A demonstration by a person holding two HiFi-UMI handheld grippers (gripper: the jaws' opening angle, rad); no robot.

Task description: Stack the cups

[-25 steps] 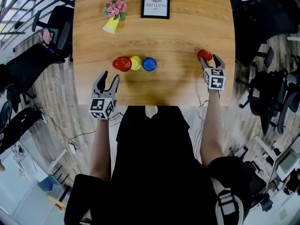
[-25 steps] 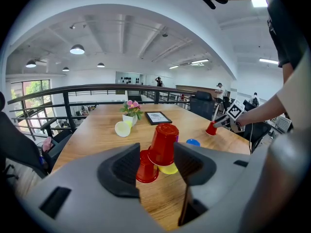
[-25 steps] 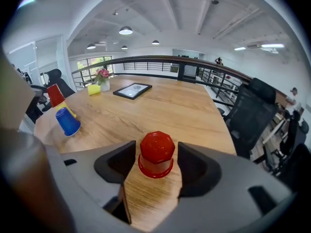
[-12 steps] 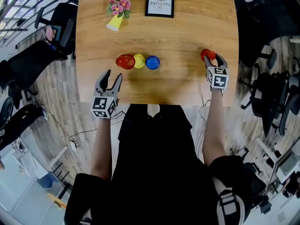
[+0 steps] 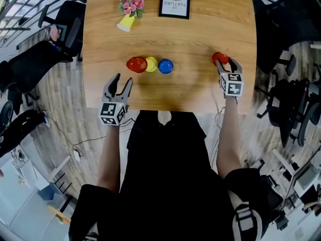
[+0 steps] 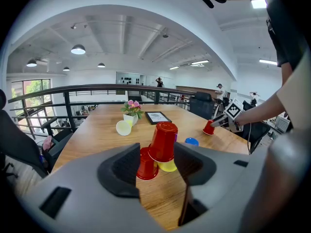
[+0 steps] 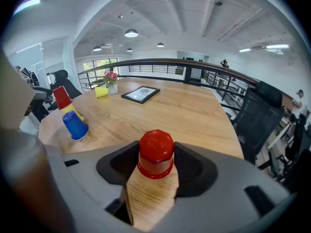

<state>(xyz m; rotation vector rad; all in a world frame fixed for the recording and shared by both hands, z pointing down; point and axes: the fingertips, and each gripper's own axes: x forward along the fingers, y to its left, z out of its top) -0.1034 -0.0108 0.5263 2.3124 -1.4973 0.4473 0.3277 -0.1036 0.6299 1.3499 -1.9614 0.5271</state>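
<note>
A lone red cup [image 5: 219, 58] stands upside down at the table's right, and my right gripper [image 5: 224, 63] is shut on it. In the right gripper view both pads press the sides of this red cup [image 7: 156, 152]; the jaws have just been closing around it. Left of centre stand a red cup pair [image 5: 136, 64], a yellow cup [image 5: 151, 64] and a blue cup [image 5: 165, 66]. In the left gripper view the upper red cup [image 6: 163, 142] leans on the others. My left gripper [image 5: 120, 83] is open near the front edge, short of that group.
A yellow cup [image 5: 125, 23] lies by a small flower pot [image 5: 131, 5] at the back left. A framed picture [image 5: 174, 2] stands at the back centre. The wooden table [image 5: 200, 92] ends close to my body. Office chairs [image 5: 281, 104] surround it.
The right gripper's jaws have narrowed onto the lone red cup and it has shifted slightly left, toward the other cups. The left gripper has stayed where it was.
</note>
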